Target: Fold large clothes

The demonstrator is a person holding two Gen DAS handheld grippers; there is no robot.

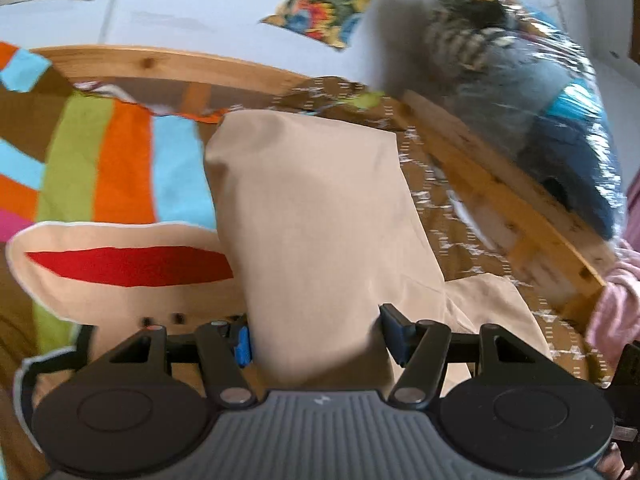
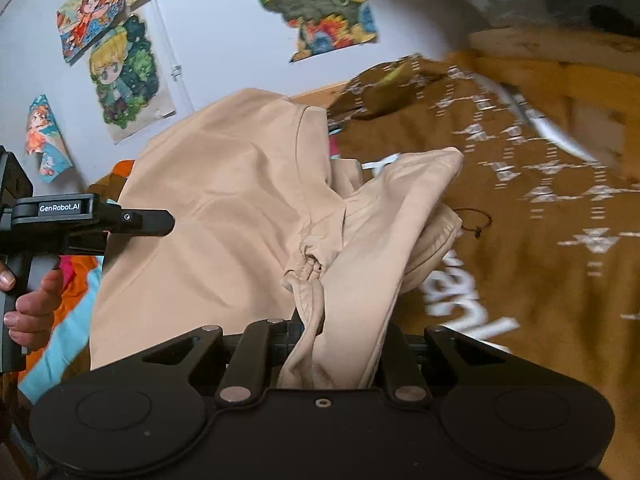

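A large beige garment [image 1: 320, 208] hangs raised over the bed. In the left wrist view a thick fold of it fills the gap between the fingers of my left gripper [image 1: 316, 338], which is shut on it. My right gripper [image 2: 344, 340] is shut on a bunched, gathered edge of the same beige garment [image 2: 224, 208], and cloth spills over both its fingers. In the right wrist view a hand [image 2: 32, 304] holds the left gripper's handle at the left edge. A beige piece with a red stripe [image 1: 120, 268] lies to the left; I cannot tell whether it belongs to the garment.
The bed carries a striped colourful blanket [image 1: 120, 168] and a brown patterned blanket [image 2: 540, 220] with a small dark hair tie [image 2: 476, 220]. A wooden bed frame [image 1: 500, 200] runs along the right, with a clear plastic bag of clothes [image 1: 540, 100] above it. Posters [image 2: 120, 80] hang on the wall.
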